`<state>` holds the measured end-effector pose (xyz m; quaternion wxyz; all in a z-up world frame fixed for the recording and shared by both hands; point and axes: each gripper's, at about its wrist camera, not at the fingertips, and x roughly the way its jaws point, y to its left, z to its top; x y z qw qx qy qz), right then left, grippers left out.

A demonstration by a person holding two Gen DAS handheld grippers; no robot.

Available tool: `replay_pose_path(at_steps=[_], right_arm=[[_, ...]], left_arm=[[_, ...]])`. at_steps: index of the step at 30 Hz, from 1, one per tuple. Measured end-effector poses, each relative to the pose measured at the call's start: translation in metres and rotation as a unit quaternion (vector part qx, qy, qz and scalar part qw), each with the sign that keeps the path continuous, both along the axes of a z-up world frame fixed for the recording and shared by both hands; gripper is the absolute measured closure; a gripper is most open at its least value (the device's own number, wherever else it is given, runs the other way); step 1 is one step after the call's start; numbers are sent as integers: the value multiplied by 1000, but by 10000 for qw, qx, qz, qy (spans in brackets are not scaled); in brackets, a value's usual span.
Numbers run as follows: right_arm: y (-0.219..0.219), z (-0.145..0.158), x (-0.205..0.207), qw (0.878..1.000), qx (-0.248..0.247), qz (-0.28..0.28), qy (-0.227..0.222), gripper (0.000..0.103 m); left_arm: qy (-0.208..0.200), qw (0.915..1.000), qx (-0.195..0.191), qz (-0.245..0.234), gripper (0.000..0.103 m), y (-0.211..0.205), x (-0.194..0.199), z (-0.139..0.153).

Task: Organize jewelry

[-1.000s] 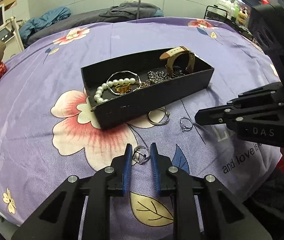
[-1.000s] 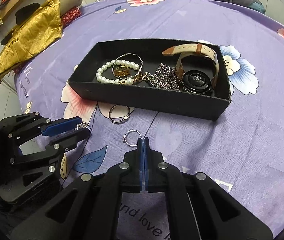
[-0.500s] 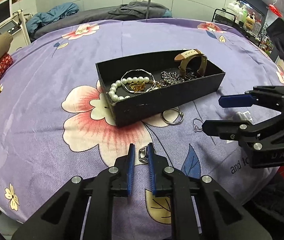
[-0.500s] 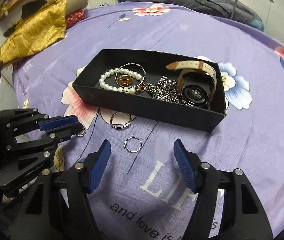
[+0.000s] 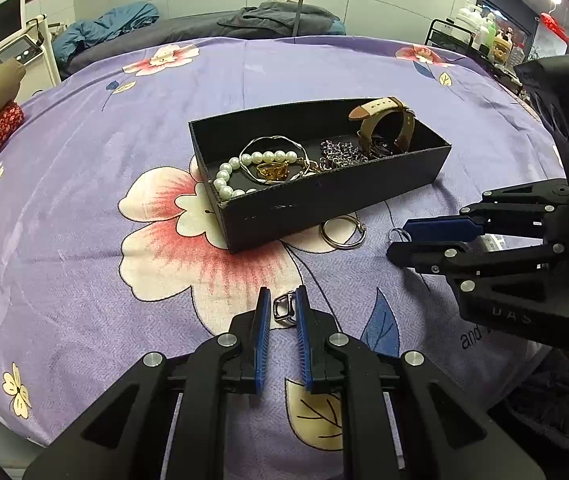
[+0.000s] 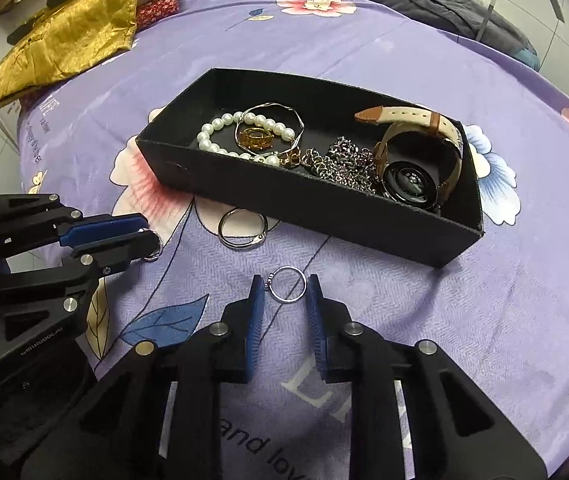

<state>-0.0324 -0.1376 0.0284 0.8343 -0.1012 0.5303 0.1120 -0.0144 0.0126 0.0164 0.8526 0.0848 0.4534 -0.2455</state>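
Before black tray's (image 6: 324, 216) near wall, left gripper (image 5: 283, 312) clamping chunky ring (image 5: 284, 309), right gripper (image 6: 284, 292) closing around thin ring (image 6: 287, 284), unpinched.

The black tray's (image 5: 336, 200) near wall hides part of the watch (image 5: 384, 128) face.

Both wrist views look steeply down, close; sharing the black tray (image 5: 324, 200).

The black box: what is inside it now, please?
Inside the black box lie a pearl bracelet, a thin bangle around a gold piece, a silver chain and a watch. The floor beneath them is hidden.
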Motion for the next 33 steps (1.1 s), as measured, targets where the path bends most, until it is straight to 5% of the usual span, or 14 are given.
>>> replay_pose_path(at_steps=[10,21,33], right_arm=[[-20,23,-1,9965,752,-366,71,81],[-24,57,21,9953,708,-448,-478,81],[-29,50,48,9943,639,-696,-492,81]], left_arm=[[-246,9991,-324,-80,91,-3,0,30],[-716,9972,-220,-66,91,-23,28,56],[-763,9971,-50,30,90,-30,51,53]])
